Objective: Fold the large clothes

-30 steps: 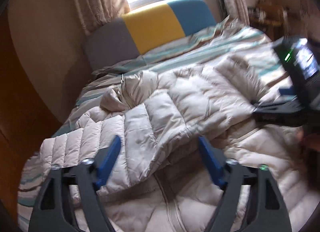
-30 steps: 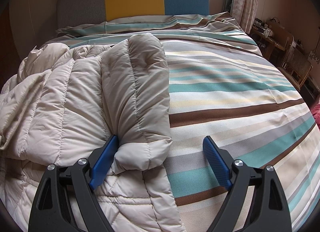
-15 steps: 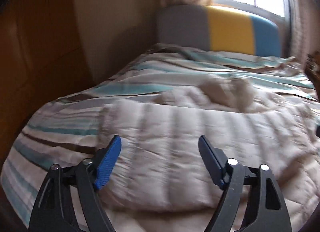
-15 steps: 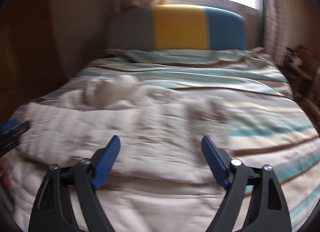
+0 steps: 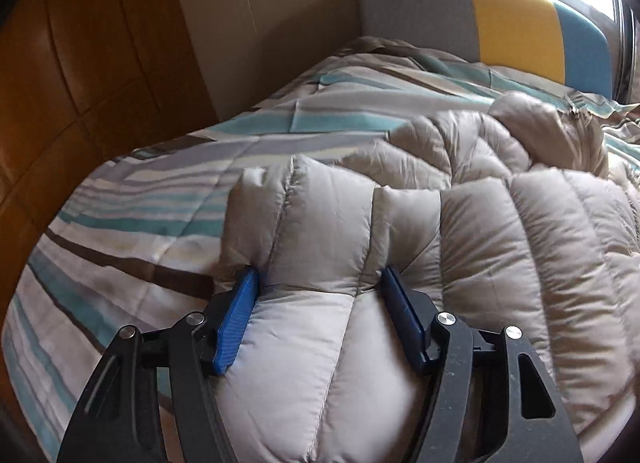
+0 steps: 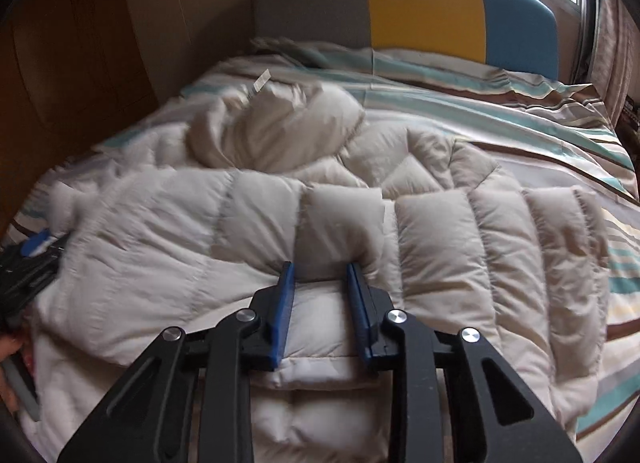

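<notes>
The puffer jacket (image 6: 440,247) lay across the striped bedspread (image 6: 520,123), long axis crosswise to you, hood end toward the headboard (image 6: 424,11). You had both tongs on its near folded edge: left gripper (image 5: 320,299) at the jacket's left end, right gripper (image 6: 320,279) mid-edge. Both jaw pairs had just closed, pinching beige, quilted, puffy fabric.

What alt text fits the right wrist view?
The right tool has closed onto a puffy fold of a beige down jacket spread on a striped bed cover, with a grey, yellow and blue headboard behind.
</notes>
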Motion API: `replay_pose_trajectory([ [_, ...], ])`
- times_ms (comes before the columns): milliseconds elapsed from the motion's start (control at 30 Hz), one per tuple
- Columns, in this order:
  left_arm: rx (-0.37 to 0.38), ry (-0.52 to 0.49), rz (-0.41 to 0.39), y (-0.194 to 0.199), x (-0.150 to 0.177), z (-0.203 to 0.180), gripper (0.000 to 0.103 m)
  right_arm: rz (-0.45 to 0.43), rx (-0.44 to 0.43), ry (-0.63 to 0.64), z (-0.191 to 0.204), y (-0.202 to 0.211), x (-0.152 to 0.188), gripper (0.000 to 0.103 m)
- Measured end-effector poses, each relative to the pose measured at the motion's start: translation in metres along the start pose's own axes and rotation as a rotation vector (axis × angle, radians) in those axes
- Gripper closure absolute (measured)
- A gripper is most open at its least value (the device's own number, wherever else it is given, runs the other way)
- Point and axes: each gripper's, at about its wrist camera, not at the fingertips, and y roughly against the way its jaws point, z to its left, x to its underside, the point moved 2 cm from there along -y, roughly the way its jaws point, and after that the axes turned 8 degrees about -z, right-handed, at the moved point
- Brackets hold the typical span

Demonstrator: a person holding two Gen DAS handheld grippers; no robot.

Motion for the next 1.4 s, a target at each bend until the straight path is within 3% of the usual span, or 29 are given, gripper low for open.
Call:
replay_pose_trajectory([
  [167,-0.005,-0.009,0.027,-0.009,0.000,-0.004,0.035,-0.030,0.010,0.003,-0.001,0.000,0.010,0.079],
  [333,-0.075,-0.024,0.016,0.015,-0.007,-0.004,0.016,-0.033,0.013,0.017,-0.001,0.003,0.008,0.077],
  [467,-0.018,0.052,-0.021,0.046,-0.008,-0.005,0.015,-0.039,0.048,0.072,0.009,0.016,0.009,0.075],
  [567,0.060,0.073,-0.035,0.061,-0.008,-0.016,0.015,-0.081,0.030,0.061,0.011,0.037,0.009,0.064],
  [700,0.076,0.004,-0.029,0.056,-0.003,-0.036,0.015,-0.103,0.036,0.064,0.008,0.054,0.011,0.064],
  [800,0.090,0.008,0.029,0.035,0.007,-0.040,0.012,-0.034,0.037,0.023,-0.002,0.036,0.021,0.063],
  [1033,0.106,-0.009,0.052,0.015,0.015,-0.045,0.008,-0.028,0.035,0.027,-0.005,0.018,0.030,0.060],
  [1267,0.084,-0.033,0.050,0.029,0.009,-0.047,0.003,-0.028,0.037,0.026,-0.003,0.025,0.027,0.057],
  [1400,0.116,-0.006,0.070,0.052,0.006,-0.033,0.003,-0.029,0.019,-0.015,-0.005,0.047,0.017,0.050],
])
